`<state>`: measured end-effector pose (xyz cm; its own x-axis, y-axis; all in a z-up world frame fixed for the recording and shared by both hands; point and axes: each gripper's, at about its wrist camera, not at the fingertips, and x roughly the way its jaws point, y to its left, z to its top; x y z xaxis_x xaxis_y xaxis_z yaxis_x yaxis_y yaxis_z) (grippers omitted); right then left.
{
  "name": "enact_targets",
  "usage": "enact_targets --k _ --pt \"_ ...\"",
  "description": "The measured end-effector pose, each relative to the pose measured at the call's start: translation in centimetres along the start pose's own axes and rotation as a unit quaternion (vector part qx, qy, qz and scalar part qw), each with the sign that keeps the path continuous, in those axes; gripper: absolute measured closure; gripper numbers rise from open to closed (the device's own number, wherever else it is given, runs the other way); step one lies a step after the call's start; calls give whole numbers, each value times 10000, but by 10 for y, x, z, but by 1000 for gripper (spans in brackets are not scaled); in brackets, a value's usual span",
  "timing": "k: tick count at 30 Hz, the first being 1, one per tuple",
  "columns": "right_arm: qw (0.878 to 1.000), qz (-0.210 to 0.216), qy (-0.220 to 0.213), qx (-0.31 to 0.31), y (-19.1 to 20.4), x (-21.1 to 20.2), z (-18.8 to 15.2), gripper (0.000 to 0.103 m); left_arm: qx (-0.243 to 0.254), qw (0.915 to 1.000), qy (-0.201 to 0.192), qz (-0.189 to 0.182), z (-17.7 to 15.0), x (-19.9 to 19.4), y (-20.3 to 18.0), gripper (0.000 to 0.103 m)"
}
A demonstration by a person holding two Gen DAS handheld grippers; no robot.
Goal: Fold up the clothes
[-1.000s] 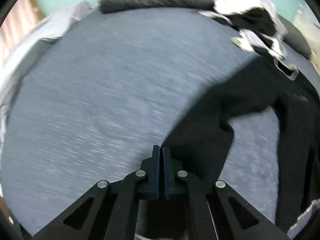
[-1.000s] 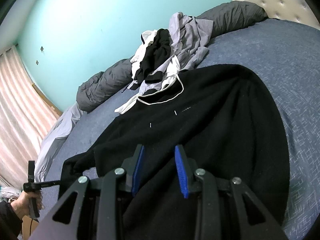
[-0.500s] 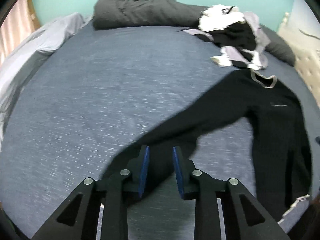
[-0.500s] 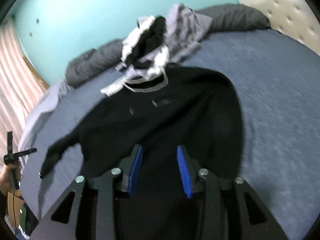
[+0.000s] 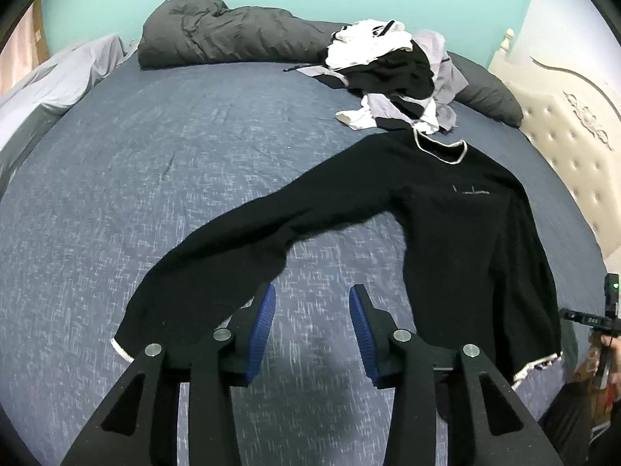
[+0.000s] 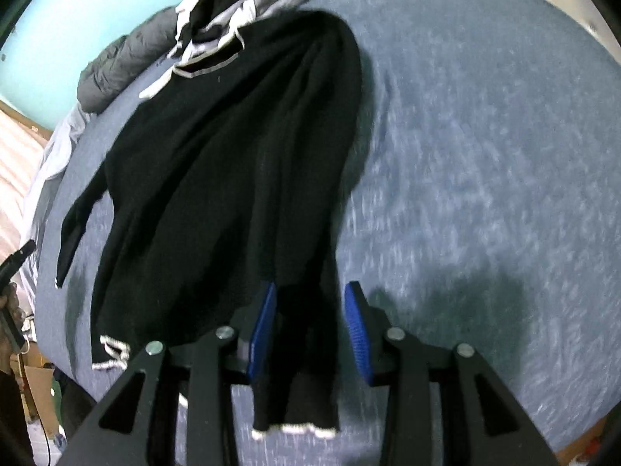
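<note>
Two claws released: left claw (image 5: 310, 330) opening, empty; right claw (image 6: 310, 326) astride fuzzy black sweater (image 6: 217, 178) sleeve.

right-view bed sheet (image 6: 465, 155) motion-blurred, sweater chest lettering (image 5: 471, 192) too small to read

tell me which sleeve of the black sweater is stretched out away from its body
The sleeve running toward the left gripper, laid out diagonally on the blue sheet. The other sleeve lies along the sweater body, between the right gripper's fingers.

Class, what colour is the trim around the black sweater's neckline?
White, on the black sweater; clearest in the left wrist view.
</note>
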<state>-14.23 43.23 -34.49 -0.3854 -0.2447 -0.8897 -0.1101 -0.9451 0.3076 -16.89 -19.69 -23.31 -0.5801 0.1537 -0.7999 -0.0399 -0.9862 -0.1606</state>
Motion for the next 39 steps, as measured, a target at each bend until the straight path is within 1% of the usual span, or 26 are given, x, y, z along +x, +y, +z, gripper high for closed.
enact_targets --k 3,7,8,9,13,15,18,22,26,33,36,39 --pt "9998 -58 137 -146 7 7 -11 66 75 10000 -28 15 -4 -11 -3 59" --pt "9996 -12 245 -156 7 18 -18 67 126 9999 -64 57 -7 -21 -4 59" --pt "9996 -4 257 -150 7 19 -18 71 145 9998 -69 73 -8 -24 -4 59" --pt "9995 -33 256 -166 7 21 -19 79 160 9998 -73 90 -9 -26 -4 59" --pt "9995 -63 130 -265 9 16 -17 96 136 9998 -89 129 -9 -31 -3 59" --pt "9996 -34 3 -279 8 7 -15 99 137 9997 -99 149 -9 -33 -4 58" --pt "9993 -3 -248 -293 6 -12 -9 99 172 9997 -110 151 -8 -33 -7 56" --pt "9979 -119 -564 -302 -3 -45 8 100 193 9997 -72 139 -9 -26 -11 55" --pt "9954 -371 -843 -281 -19 -78 29 100 227 9996 14 151 -11 -19 -16 54" --pt "9889 -888 -1132 -370 -52 -115 60 100 274 9995 72 150 -9 -10 -29 54" --pt "9848 -1067 -1322 -368 -66 -133 74 100 326 9993 127 146 -9 -4 -35 53" --pt "9816 -1245 -1411 -340 -80 -141 87 100 358 9991 181 152 -9 1 -40 53"
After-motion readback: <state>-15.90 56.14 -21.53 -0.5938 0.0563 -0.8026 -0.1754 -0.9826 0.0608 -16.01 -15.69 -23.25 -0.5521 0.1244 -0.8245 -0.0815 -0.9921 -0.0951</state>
